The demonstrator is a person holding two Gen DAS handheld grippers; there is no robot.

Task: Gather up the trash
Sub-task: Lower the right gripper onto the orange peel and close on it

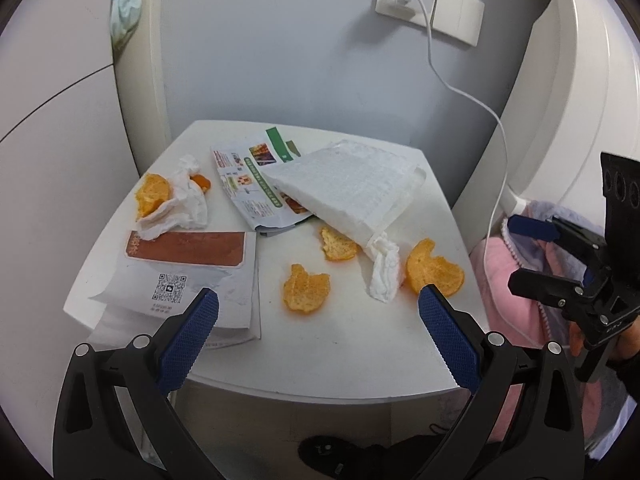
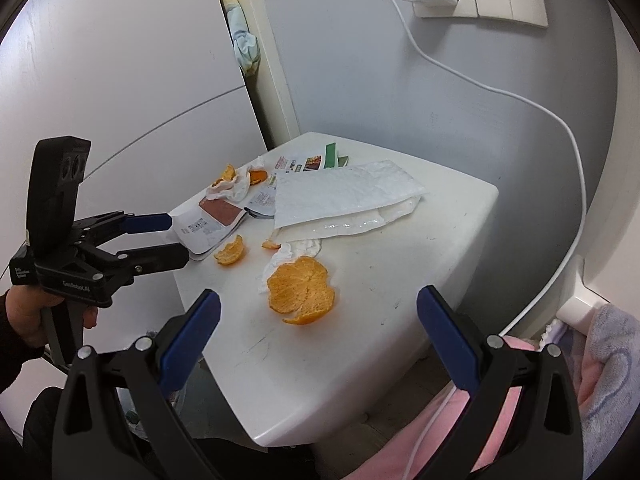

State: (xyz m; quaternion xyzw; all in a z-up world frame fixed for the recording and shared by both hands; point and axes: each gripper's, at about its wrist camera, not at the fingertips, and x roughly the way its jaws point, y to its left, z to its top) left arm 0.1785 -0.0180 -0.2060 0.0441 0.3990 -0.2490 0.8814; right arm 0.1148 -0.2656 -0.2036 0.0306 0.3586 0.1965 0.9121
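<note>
— Orange peel (image 2: 302,290) lies flat on the white worktop (image 2: 380,320), just ahead of the right gripper (image 2: 318,320), between its spread fingers.
— And the left gripper (image 1: 318,312)?
— Spread too, empty; smaller peels (image 1: 306,288) ahead, padded envelope (image 1: 348,192) beyond.

**Peels and paper on a small white table**

The left gripper (image 1: 318,316) stands wide open at the bottom of the frame, its blue pads apart over the table (image 1: 360,356). Between them lies an orange peel (image 1: 306,289). Two more peels (image 1: 338,245) (image 1: 434,268) lie right of centre beside a crumpled tissue (image 1: 384,270) and a white padded envelope (image 1: 352,192). At far right, the right gripper (image 1: 532,256) hangs over pink cloth (image 1: 504,276).
</note>
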